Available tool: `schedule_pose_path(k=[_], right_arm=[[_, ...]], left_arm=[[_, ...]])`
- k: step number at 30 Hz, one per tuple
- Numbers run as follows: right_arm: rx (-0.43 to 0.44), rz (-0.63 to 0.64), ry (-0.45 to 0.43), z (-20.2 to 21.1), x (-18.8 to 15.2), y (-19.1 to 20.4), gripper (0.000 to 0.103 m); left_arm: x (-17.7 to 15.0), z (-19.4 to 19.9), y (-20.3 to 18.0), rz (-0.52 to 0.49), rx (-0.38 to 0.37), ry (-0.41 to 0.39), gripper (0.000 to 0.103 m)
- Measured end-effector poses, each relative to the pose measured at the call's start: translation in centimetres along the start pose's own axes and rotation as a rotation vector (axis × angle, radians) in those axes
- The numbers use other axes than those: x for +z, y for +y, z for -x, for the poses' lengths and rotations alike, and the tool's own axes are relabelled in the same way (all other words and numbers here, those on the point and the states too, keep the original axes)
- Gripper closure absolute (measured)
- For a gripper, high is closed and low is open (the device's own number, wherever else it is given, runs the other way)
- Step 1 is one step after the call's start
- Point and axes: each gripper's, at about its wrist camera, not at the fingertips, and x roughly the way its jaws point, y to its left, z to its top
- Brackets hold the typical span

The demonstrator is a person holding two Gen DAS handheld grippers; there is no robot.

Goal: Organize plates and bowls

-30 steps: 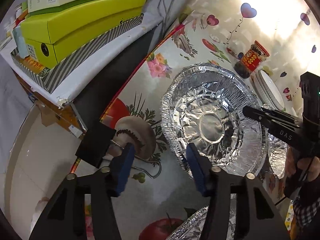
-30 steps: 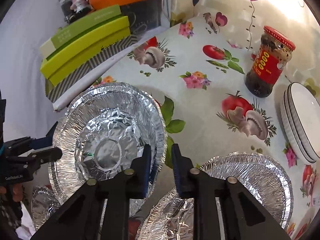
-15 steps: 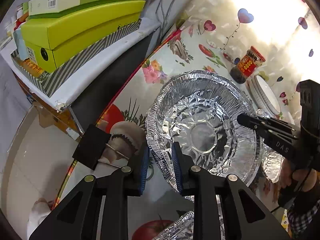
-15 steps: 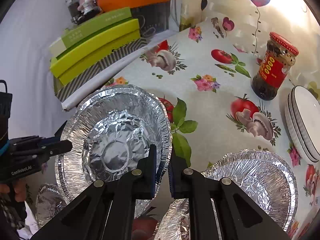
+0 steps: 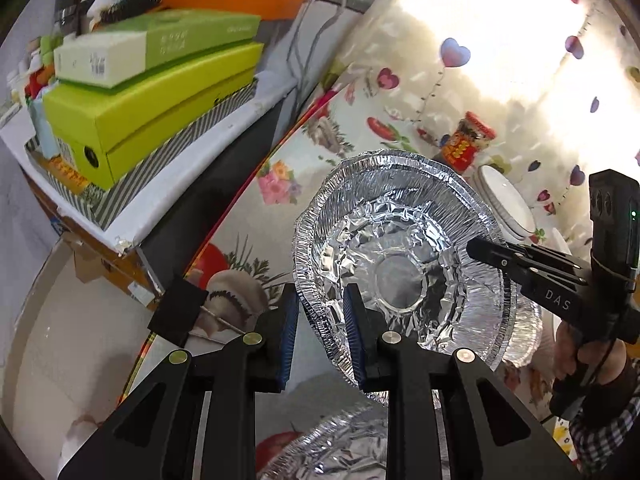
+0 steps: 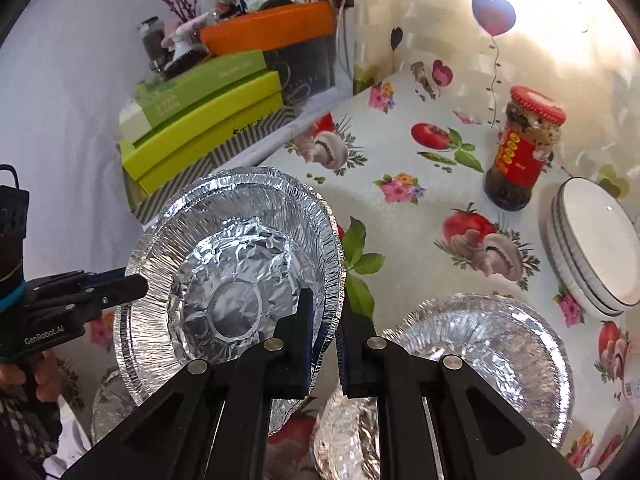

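- The left tongs (image 5: 318, 332) are narrow and pinch the near rim of the foil pan stack (image 5: 400, 264); a second ago their pads stood wide, on either side of that rim.
- The right tongs (image 6: 325, 344) are almost closed on the opposite rim of the same stack, so both hands carry it together.
- Since then the stack has come up from the bench (image 6: 420, 216) and now hangs tilted above it — I judge that the lift is done and the carrying to a new place comes next.
- In the held stack I count at least two nested pans by the rims; more I cannot tell.
- A second foil stack (image 6: 480, 348) lies on the bench near the right tongs, and one crumpled foil piece (image 6: 348, 436) lies below them.
- Further out — one pile of white plates (image 6: 592, 248), about three, and one sauce jar (image 6: 520, 152).
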Motion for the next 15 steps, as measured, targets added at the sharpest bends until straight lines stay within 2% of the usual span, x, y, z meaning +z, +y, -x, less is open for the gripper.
schedule_pose_path(k=[15], right_arm=[[0.014,-0.013,-0.043,6.5,-4.0,1.4,0.092]], left_arm=[[-2.2,4.5,-3.1,-0.056,-0.04,-0.034,0.079]])
